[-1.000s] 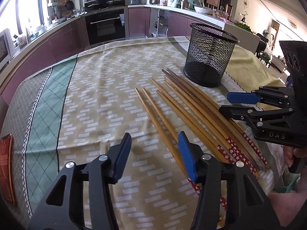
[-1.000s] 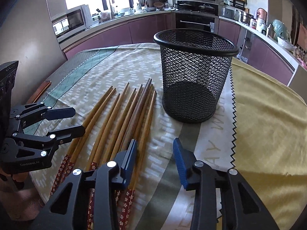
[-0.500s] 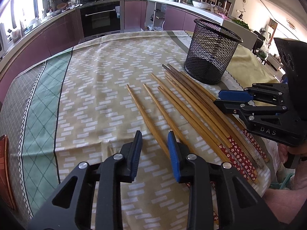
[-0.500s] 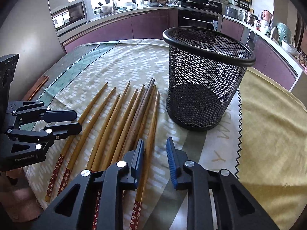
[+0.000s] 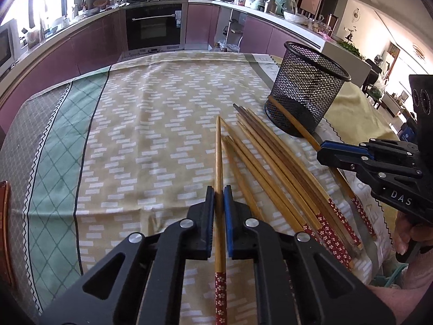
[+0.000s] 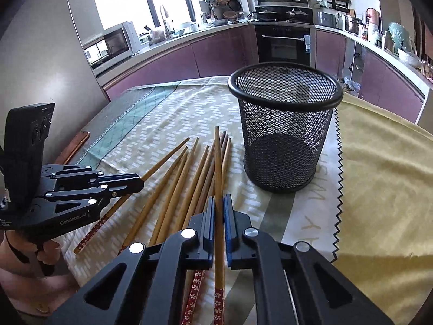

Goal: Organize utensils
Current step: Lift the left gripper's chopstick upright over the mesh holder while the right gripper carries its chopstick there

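my left gripper [image 5: 219, 193] is pinched on one chopstick [image 5: 218, 162], its pads pressing both sides; the shaft runs straight out past the fingertips and its red flowered end trails back under the jaws. my right gripper [image 6: 219, 203] clamps a second chopstick [image 6: 217, 162] the same way, tip pointing ahead between the fingers. the loose chopsticks [image 5: 273, 168] lie fanned on the tablecloth [image 5: 151, 124], right of my left fingers and left of my right ones. the black mesh holder [image 6: 284, 127] stands upright ahead and right of my right fingertips.
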